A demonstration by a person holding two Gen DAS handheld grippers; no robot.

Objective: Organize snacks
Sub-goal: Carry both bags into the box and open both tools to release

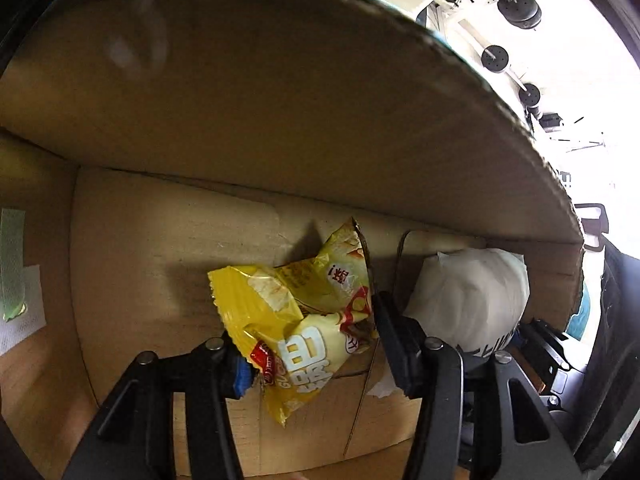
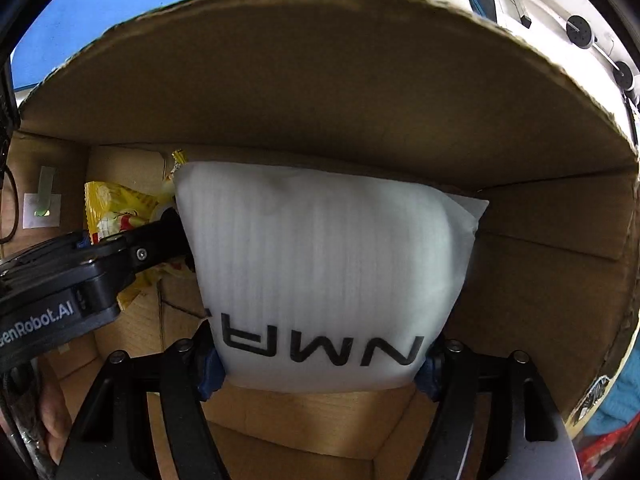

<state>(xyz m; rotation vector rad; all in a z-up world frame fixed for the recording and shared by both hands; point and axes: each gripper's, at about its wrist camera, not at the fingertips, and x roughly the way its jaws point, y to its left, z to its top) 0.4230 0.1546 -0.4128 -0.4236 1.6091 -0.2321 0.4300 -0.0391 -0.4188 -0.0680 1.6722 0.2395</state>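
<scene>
Both grippers reach into an open cardboard box [image 1: 140,240]. A yellow chip bag [image 1: 304,320], crumpled, sits between the fingers of my left gripper [image 1: 316,364], which is shut on its lower part. To its right is a puffy white foam bag [image 1: 468,296] with black letters. In the right wrist view that white bag [image 2: 324,264] fills the middle, and my right gripper [image 2: 320,372] is shut on its lower end with blue pads pressing both sides. The yellow bag [image 2: 116,212] and the left gripper's body [image 2: 80,284] show at the left.
The box's top flap [image 1: 280,92] hangs low over both grippers, and the same box flap [image 2: 320,72] fills the upper right wrist view. A side wall [image 2: 560,260] stands close on the right. A green tape strip [image 1: 12,260] marks the left wall. A hand [image 2: 48,420] shows at lower left.
</scene>
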